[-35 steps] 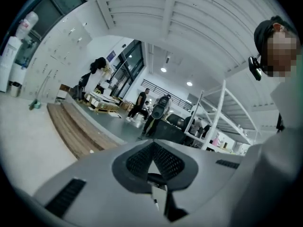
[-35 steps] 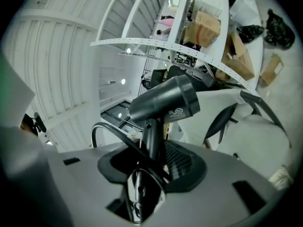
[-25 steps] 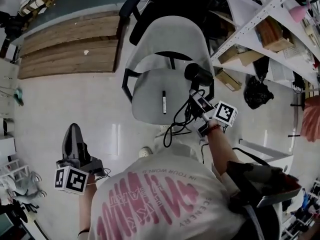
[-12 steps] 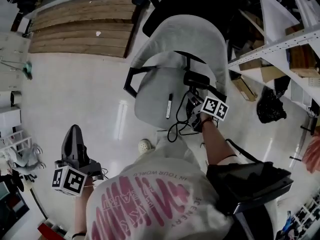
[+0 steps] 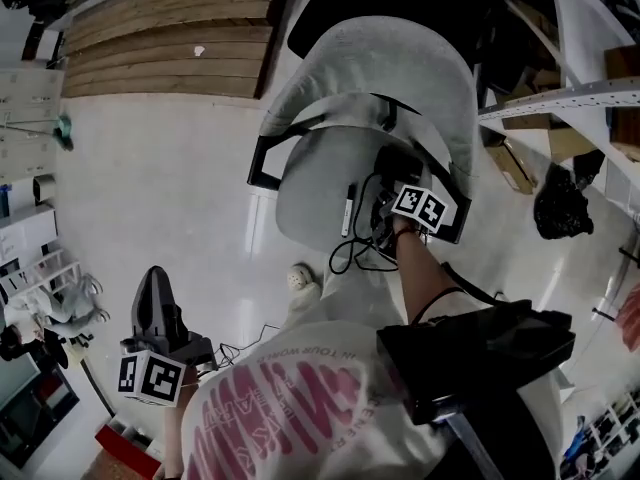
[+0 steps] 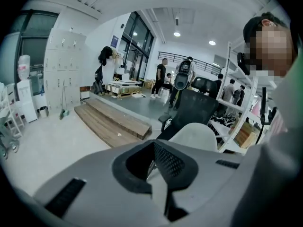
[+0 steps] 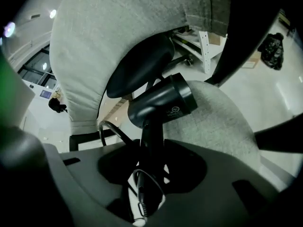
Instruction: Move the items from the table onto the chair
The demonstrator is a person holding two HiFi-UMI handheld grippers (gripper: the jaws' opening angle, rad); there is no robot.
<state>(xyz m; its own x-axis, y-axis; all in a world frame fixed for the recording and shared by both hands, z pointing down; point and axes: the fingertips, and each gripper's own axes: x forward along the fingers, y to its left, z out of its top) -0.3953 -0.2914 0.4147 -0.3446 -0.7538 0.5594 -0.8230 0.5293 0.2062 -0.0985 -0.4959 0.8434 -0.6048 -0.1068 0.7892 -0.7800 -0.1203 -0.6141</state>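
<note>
Two grippers in play. The right gripper [image 5: 386, 211] [image 7: 150, 168] is clenched on the handle of the black hair dryer [image 7: 161, 104], with its cord looped between the jaws too. The dryer sits low over the 3 o'clock part of the grey chair [image 5: 310, 173] seat; I cannot tell if it touches the fabric. Its cable [image 5: 346, 258] spills over the seat's front edge at 6 o'clock. A marker pen [image 5: 347, 208] lies on the seat just at 9 o'clock of the gripper.

Room is tight at 3 o'clock, where the black armrest [image 5: 452, 196] and then the shelf rack [image 5: 590, 93] stand. The other armrest [image 5: 268, 158] bounds the seat at 9 o'clock, with open floor [image 5: 160, 188] past it. A wooden platform [image 5: 165, 43] lies at 11 o'clock.

The left gripper [image 5: 153, 273] [image 6: 158, 174] has its jaws together, nothing in them, over floor at 7 o'clock, well apart from the chair.

Compared with a second ago, the right gripper and dryer have dropped from above the seat's 4 o'clock edge to between the armrests. The left gripper has barely shifted.
</note>
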